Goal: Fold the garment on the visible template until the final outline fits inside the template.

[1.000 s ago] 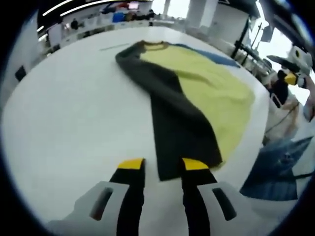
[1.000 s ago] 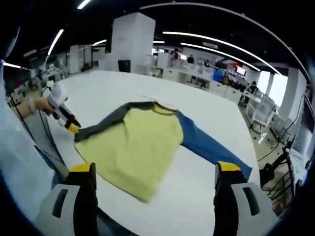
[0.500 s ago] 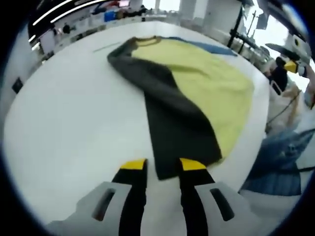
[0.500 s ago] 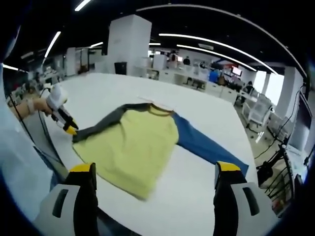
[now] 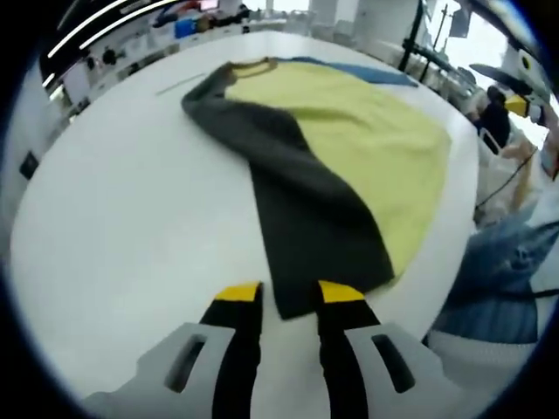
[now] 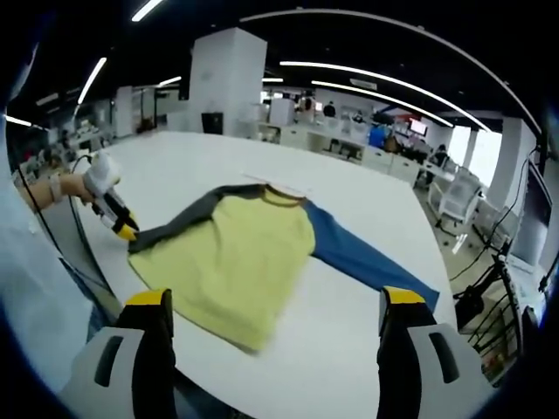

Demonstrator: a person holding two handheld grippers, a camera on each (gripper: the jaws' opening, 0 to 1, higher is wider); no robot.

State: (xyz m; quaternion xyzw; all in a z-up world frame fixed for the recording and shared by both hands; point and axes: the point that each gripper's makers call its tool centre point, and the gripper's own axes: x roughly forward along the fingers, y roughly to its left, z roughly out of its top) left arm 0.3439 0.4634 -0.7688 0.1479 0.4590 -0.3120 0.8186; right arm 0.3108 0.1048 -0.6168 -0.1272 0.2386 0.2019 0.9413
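Observation:
A long-sleeved shirt lies flat on the white table (image 5: 131, 218), with a yellow body (image 5: 376, 148), a dark grey sleeve (image 5: 306, 209) and a blue sleeve (image 6: 367, 262). In the left gripper view the grey sleeve runs toward me and its cuff end (image 5: 293, 305) lies between the yellow-tipped jaws of my left gripper (image 5: 290, 293). The jaws stand a little apart, so it is open. The right gripper view shows that left gripper (image 6: 122, 225) at the cuff. My right gripper (image 6: 276, 298) hovers wide open over the shirt's hem, holding nothing.
A thin line (image 5: 183, 83) marks the table beyond the collar. A person in blue clothing (image 5: 498, 297) stands at the table's edge by the hem. Office desks and chairs (image 6: 454, 196) stand far behind. Bare table surrounds the shirt.
Both views have shifted a little with the hands. The shirt lies as before, and the jaws of both grippers stand as before.

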